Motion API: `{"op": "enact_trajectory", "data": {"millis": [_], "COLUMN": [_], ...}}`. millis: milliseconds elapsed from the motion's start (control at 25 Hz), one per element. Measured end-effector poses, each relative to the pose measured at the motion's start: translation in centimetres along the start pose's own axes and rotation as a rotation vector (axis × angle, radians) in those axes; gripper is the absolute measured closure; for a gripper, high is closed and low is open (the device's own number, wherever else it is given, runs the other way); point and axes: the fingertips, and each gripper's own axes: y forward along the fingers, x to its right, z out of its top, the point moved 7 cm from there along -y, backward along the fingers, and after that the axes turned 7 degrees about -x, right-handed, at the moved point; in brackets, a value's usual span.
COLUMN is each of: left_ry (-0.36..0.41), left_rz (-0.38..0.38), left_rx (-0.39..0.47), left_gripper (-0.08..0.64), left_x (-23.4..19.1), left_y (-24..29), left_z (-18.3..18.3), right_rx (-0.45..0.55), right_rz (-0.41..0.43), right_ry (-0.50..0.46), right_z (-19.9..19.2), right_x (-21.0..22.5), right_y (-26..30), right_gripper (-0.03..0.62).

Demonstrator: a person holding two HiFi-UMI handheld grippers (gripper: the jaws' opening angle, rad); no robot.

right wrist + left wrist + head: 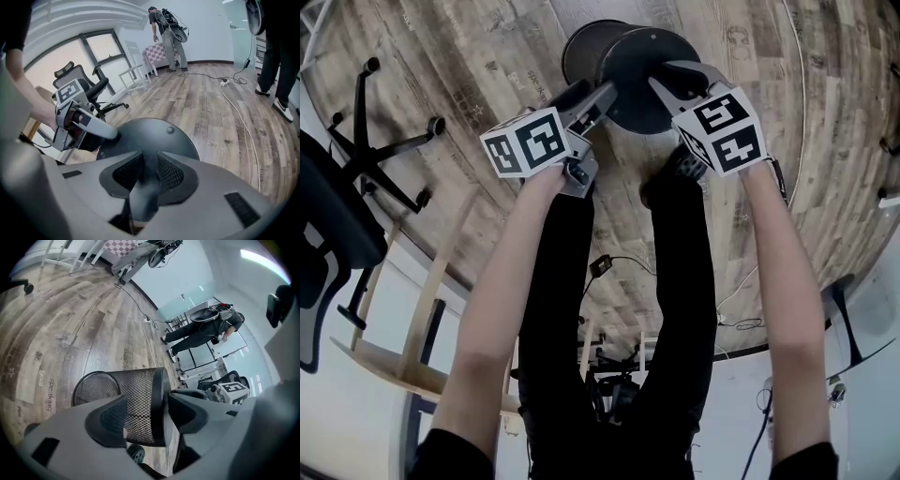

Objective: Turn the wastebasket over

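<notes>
The black mesh wastebasket (637, 56) hangs tipped on its side above the wooden floor, its solid round bottom (150, 136) facing me and its open mouth (93, 385) pointing away. My left gripper (602, 101) straddles the bottom edge from the left, one pad (105, 420) on the mesh wall and the other on the base; it is shut on it. My right gripper (661, 82) pinches the thin bottom rim between its pads (171, 173) on the right side, opposite the left gripper (89, 124).
An office chair (356, 169) stands on the left, with a wooden frame (403, 356) nearer. My black-trousered legs (619, 309) are right under the basket. Cables (741, 323) lie on the floor. Other people (201, 329) stand farther off.
</notes>
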Motion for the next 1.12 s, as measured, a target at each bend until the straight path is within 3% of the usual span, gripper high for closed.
{"op": "enact_trajectory", "data": {"millis": [360, 640, 1120], "left_ry": [-0.100, -0.098, -0.097], "left_rz": [-0.019, -0.005, -0.001], "left_rx": [0.013, -0.003, -0.018], "left_gripper": [0.275, 0.322, 0.322], "left_x": [-2.1, -2.7, -2.0], "left_y": [0.6, 1.5, 1.0], "left_z": [-1.7, -1.7, -1.5], "right_rx": [-0.023, -0.049, -0.088], "right_rz": [0.036, 0.038, 0.047], "right_ry": [-0.012, -0.013, -0.043], "right_z": [-0.2, -0.7, 0.0], "right_x": [-0.5, -0.2, -0.8], "right_y": [1.4, 2.1, 1.2], "right_gripper": [0.486, 0.499, 0.502]}}
